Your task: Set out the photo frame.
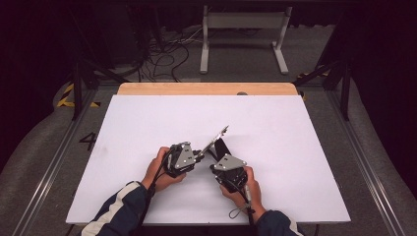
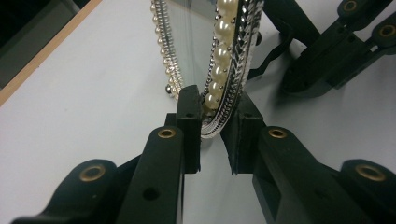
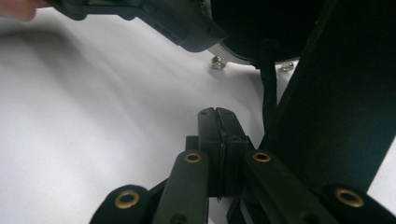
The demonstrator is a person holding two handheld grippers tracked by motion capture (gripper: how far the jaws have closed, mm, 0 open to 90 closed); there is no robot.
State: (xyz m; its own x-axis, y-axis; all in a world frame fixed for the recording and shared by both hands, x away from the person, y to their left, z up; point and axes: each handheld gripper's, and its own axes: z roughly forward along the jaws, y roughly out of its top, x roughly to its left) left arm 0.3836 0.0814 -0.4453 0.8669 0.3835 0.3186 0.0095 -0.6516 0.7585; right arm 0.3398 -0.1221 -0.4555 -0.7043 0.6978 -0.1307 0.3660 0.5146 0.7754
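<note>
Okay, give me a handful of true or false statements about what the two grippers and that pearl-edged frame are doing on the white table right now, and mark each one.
1. The left gripper is clamped on the edge of the silver, pearl-trimmed oval frame. True.
2. The frame lies flat on the white table. False: it is held tilted above it.
3. The right gripper has its jaws spread wide. False: they are pressed together.
4. Both grippers are near the table's front edge. True.
</note>
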